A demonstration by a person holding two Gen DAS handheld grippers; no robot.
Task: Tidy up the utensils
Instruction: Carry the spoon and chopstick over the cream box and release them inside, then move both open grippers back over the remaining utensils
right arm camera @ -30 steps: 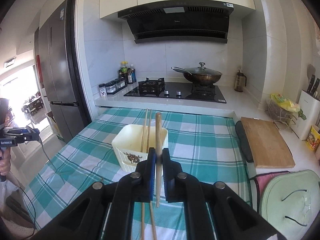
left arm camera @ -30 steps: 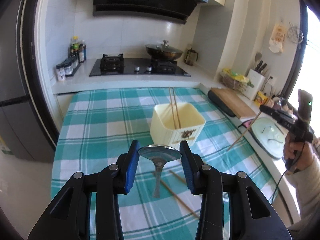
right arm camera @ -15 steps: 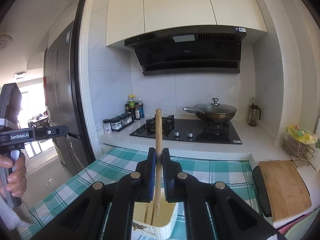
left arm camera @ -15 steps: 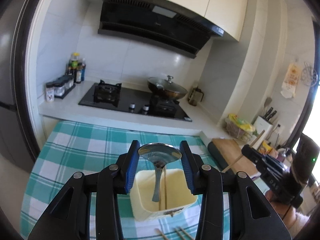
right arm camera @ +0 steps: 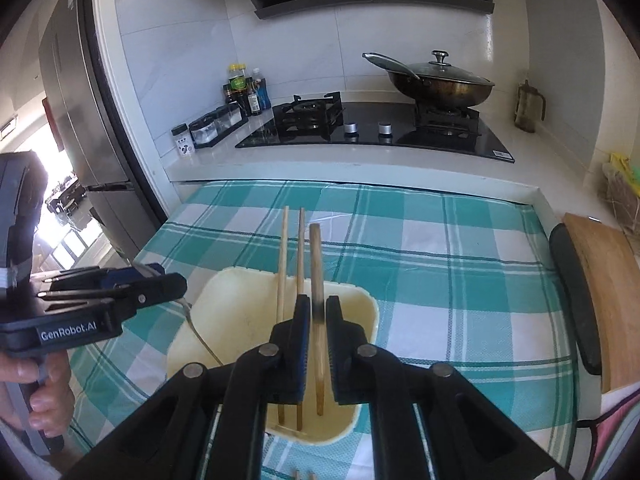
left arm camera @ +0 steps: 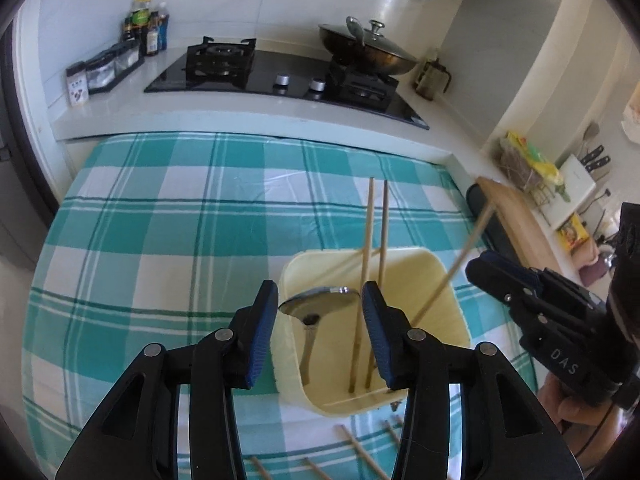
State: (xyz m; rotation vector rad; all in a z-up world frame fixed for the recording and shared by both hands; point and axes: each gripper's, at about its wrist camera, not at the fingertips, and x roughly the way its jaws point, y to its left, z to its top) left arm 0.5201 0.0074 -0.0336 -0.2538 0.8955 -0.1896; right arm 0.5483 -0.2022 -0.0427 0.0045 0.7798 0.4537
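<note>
A cream plastic container (left arm camera: 440, 280) stands on the checked cloth with two chopsticks (left arm camera: 370, 240) leaning in it. My left gripper (left arm camera: 320, 286) hangs over its near left side. A metal spoon (left arm camera: 320, 302) sits between the opening jaws, its handle down inside the container, with a thin gap at each pad. My right gripper (right arm camera: 318, 300) is over the container (right arm camera: 240, 300) too. Its jaws are opening, and a blurred chopstick (right arm camera: 318, 264) stands loose between the pads with its lower end in the container. Each gripper also appears in the other view: the left gripper (right arm camera: 176, 280) and the right gripper (left arm camera: 480, 264).
Several loose chopsticks (left arm camera: 360, 448) lie on the cloth in front of the container. A wooden cutting board (right arm camera: 600, 288) lies to the right. Behind the table are a gas hob (right arm camera: 372, 128), a lidded wok (right arm camera: 440, 80) and spice jars (right arm camera: 216, 128). A fridge (right arm camera: 68, 120) stands at the left.
Both grippers came forward and down over the container. The spoon handle and the chopstick now reach into it. Both sets of jaws have widened off what they held.
</note>
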